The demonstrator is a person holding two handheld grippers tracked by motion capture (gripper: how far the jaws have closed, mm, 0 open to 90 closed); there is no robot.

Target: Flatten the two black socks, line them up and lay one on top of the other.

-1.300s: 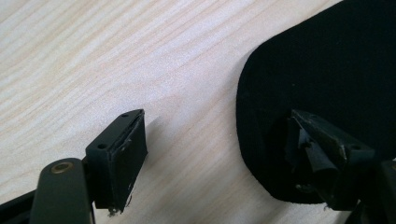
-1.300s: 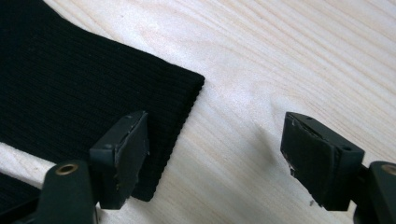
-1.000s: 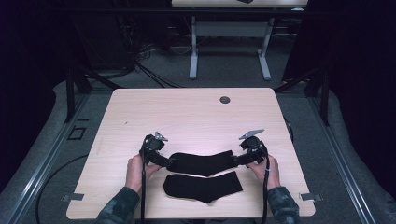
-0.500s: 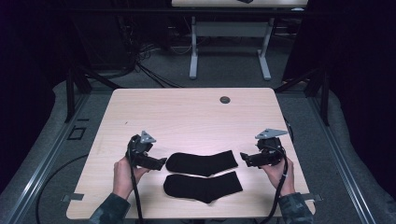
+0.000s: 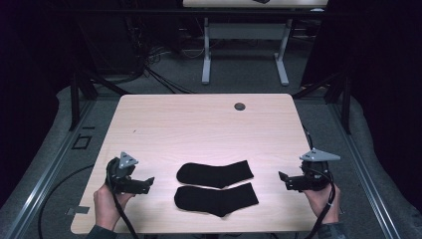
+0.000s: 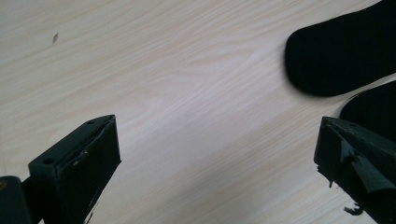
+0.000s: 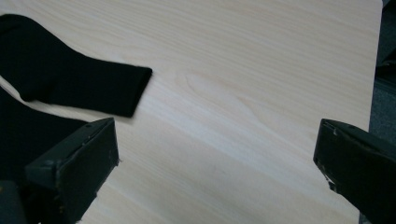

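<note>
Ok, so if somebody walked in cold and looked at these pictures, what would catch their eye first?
Probably the two black socks against the pale wooden table: the far sock and the near sock lie flat, side by side, near the front edge. Next, the left gripper and the right gripper, one on either side of the pair, jaws wide open, holding nothing and clear of the socks.

Light wood-grain table (image 5: 199,124), rounded corners. Small dark round grommet (image 5: 240,106) near its far edge, right of centre. Tiny dark speck (image 5: 133,131) on the left part of the top. Grey carpeted floor (image 5: 239,69) beyond; second table's white legs (image 5: 205,55) stand there, black cables (image 5: 149,64) trailing left of them
</note>
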